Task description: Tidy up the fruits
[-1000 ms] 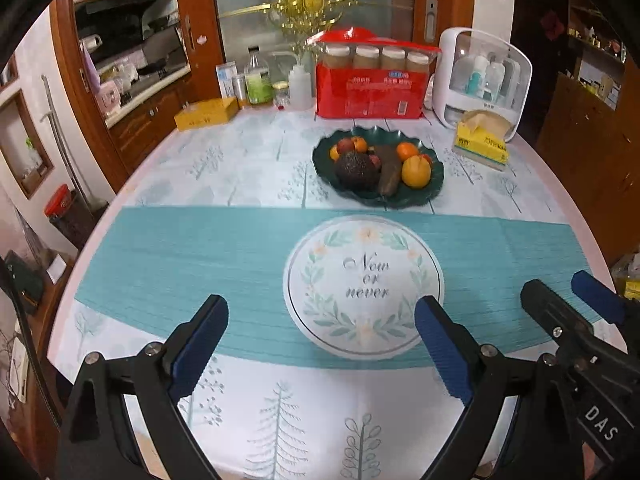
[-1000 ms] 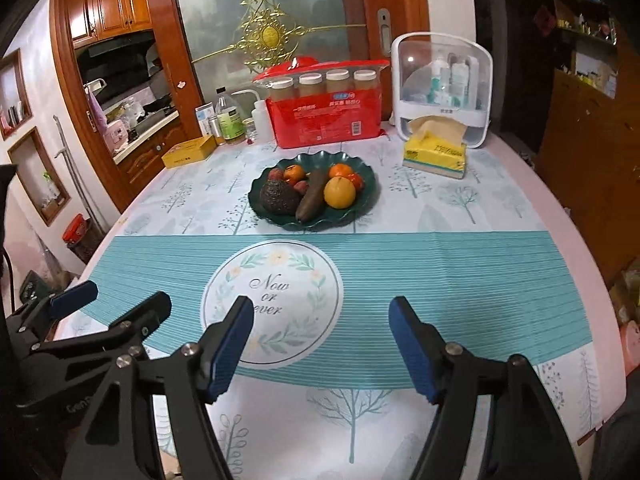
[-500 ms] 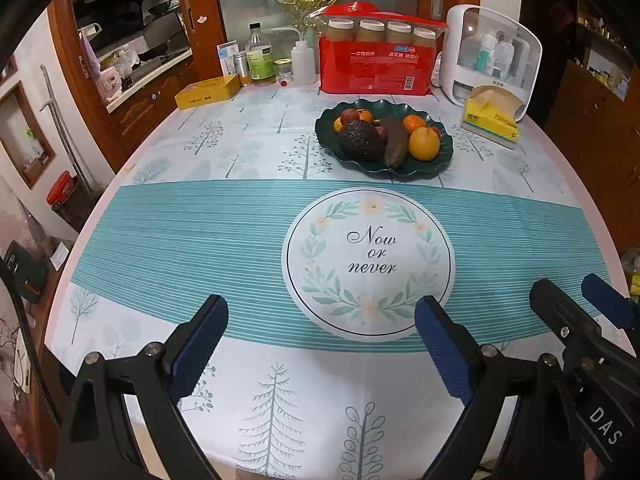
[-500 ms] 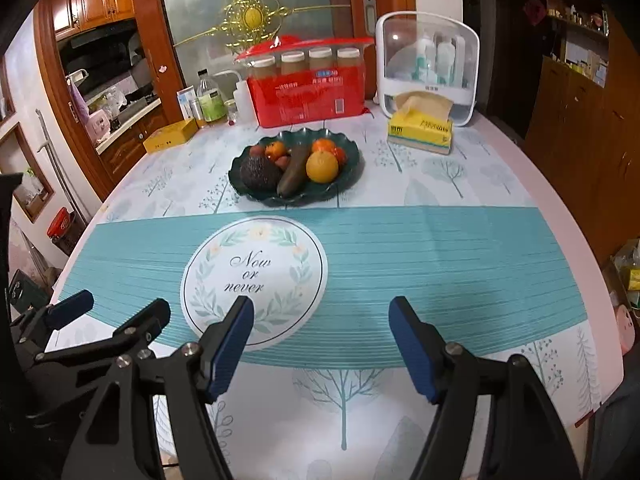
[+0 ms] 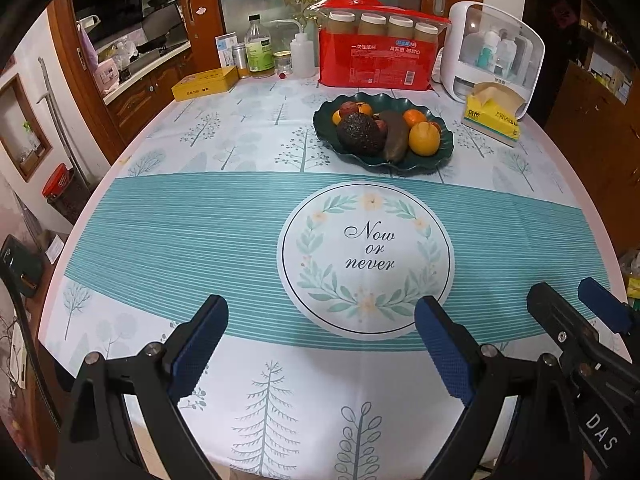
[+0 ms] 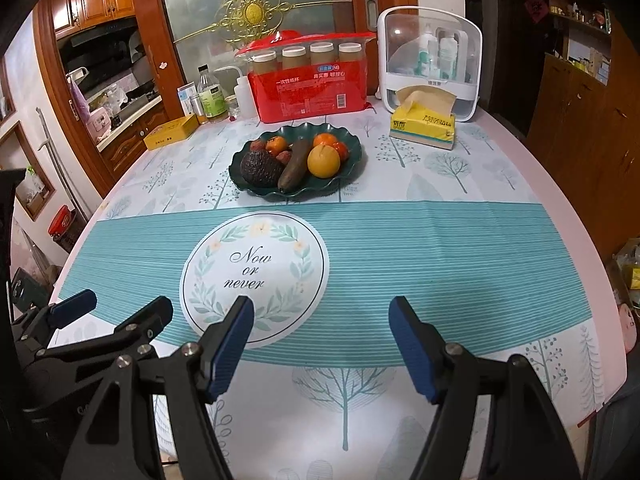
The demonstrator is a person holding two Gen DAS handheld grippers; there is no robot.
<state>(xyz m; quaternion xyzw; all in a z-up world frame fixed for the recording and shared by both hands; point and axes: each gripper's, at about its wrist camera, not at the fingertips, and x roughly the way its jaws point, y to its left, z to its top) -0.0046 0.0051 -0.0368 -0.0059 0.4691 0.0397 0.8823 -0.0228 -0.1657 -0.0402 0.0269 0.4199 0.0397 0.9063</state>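
- Your landmark is the dark green scalloped plate [image 5: 440,151] [image 6: 352,168]; it sits on the tree-print tablecloth [image 5: 240,132] [image 6: 460,168], on the far side of the teal stripe band.
- The plate holds all the fruit: a dark, rough-skinned avocado [image 5: 360,134] [image 6: 261,169] at its near left, a dark elongated fruit [image 5: 396,136] [image 6: 295,165] lying down the middle and touching the avocado, and a yellow-orange citrus [image 5: 424,138] [image 6: 324,161] at its near right.
- Behind those, at the plate's far side, lie smaller orange [image 5: 414,117] [image 6: 325,139] and reddish fruits [image 5: 349,109] [image 6: 258,145]; their kinds cannot be told.
- Behind the plate stands a red pack of paper cups [image 5: 382,62] [image 6: 312,90], four stacks showing through its top.
- To the plate's far right, a white organiser with a clear door [image 5: 494,50] [image 6: 430,60] holds bottles, and a yellow tissue pack [image 5: 490,120] [image 6: 424,126] lies in front of it.
- To the plate's far left sit a yellow tin [image 5: 205,83] [image 6: 171,131] and a cluster of bottles [image 5: 259,54] [image 6: 211,98].
- Your left gripper [image 5: 320,346] hangs well short of the plate, over the near edge of the round "Now or never" print [image 5: 366,260] [image 6: 254,272]; its blue pads [image 5: 198,346] are spread wide and hold nothing.
- Your right gripper [image 6: 321,350] is likewise well short of the plate, to the right of the left one, fingers [image 6: 412,350] wide apart and empty.
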